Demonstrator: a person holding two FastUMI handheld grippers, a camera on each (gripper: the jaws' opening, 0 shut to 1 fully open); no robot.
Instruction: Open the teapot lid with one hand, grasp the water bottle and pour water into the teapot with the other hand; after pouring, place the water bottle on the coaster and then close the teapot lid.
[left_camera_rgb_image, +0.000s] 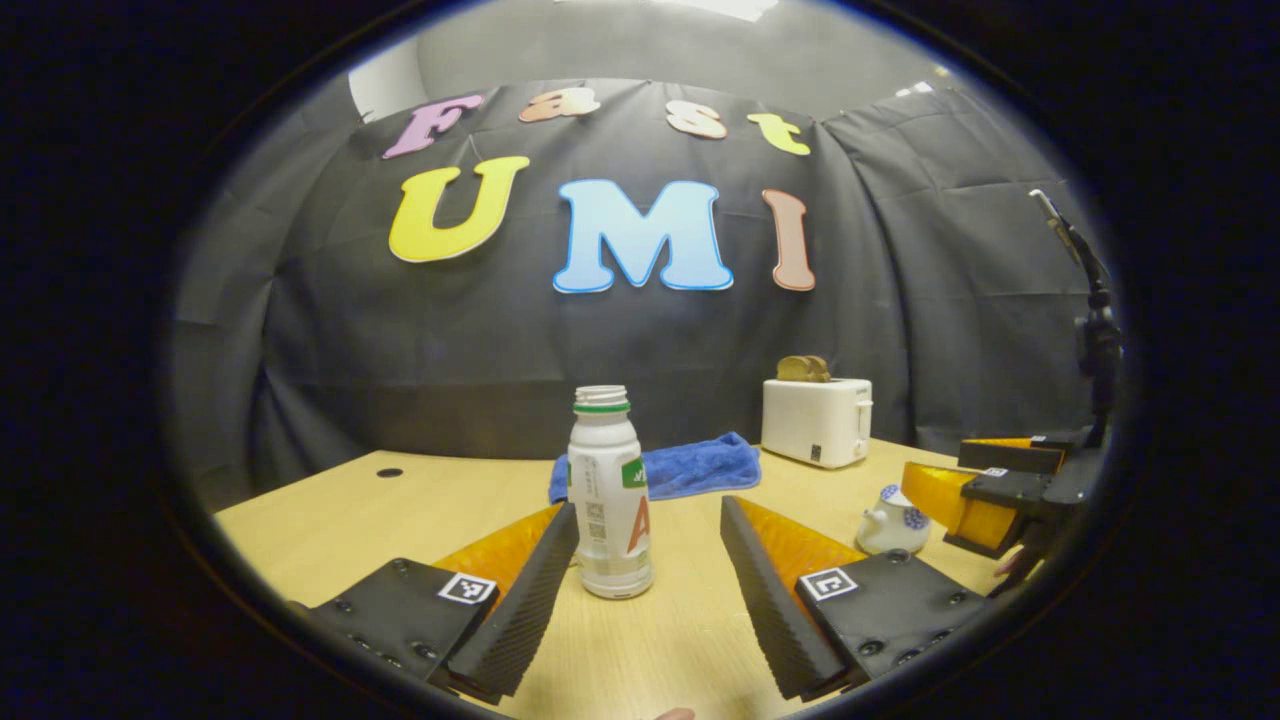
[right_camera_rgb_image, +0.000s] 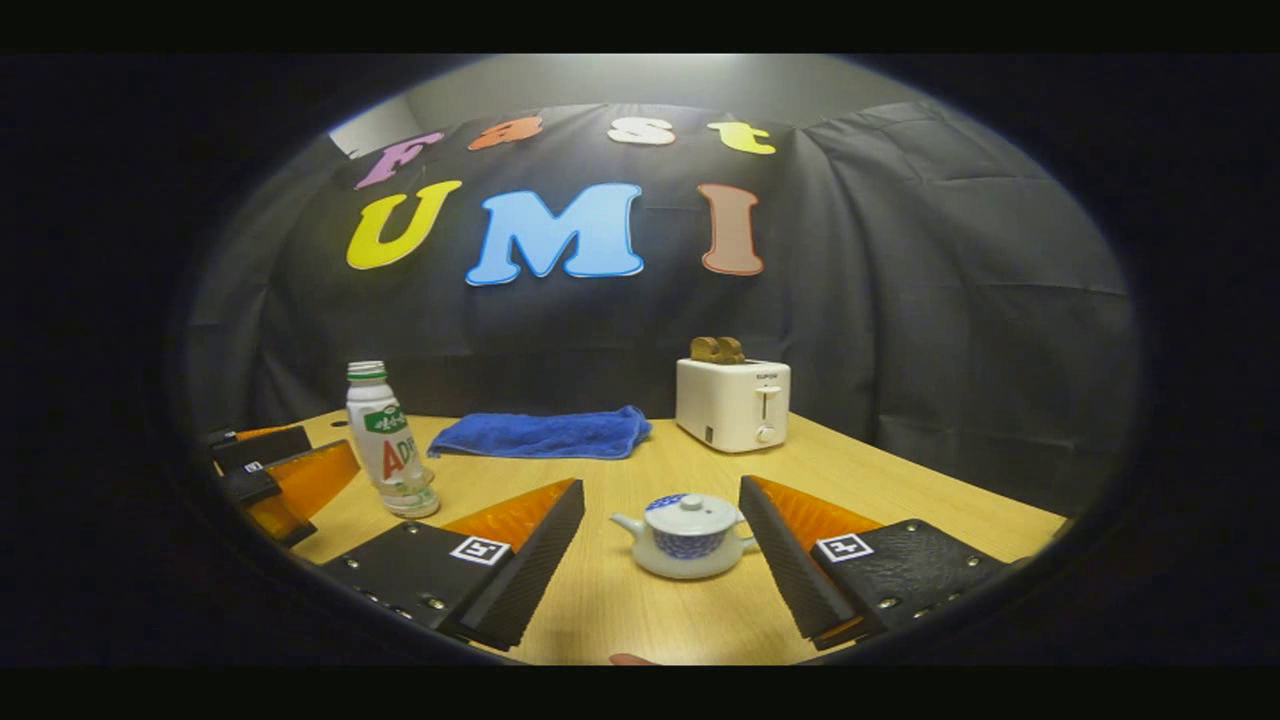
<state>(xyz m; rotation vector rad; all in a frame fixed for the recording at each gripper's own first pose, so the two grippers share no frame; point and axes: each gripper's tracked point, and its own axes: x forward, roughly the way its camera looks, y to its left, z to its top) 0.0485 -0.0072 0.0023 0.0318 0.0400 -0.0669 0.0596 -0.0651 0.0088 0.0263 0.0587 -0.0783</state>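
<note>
Bottle (left_camera_rgb_image: 609, 495) stands uncapped at centre frame between the wide-spread left gripper (left_camera_rgb_image: 650, 575), lined up for grasping. Right gripper (right_camera_rgb_image: 662, 560), equally wide, brackets the teapot (right_camera_rgb_image: 686, 535), lid (right_camera_rgb_image: 691, 513) on.

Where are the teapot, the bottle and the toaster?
teapot (right_camera_rgb_image: 687, 540): right gripper view, on its round body under the lid.
bottle (left_camera_rgb_image: 608, 500): left gripper view, on the label at its middle.
toaster (right_camera_rgb_image: 733, 405): right gripper view, on its front side.
</note>
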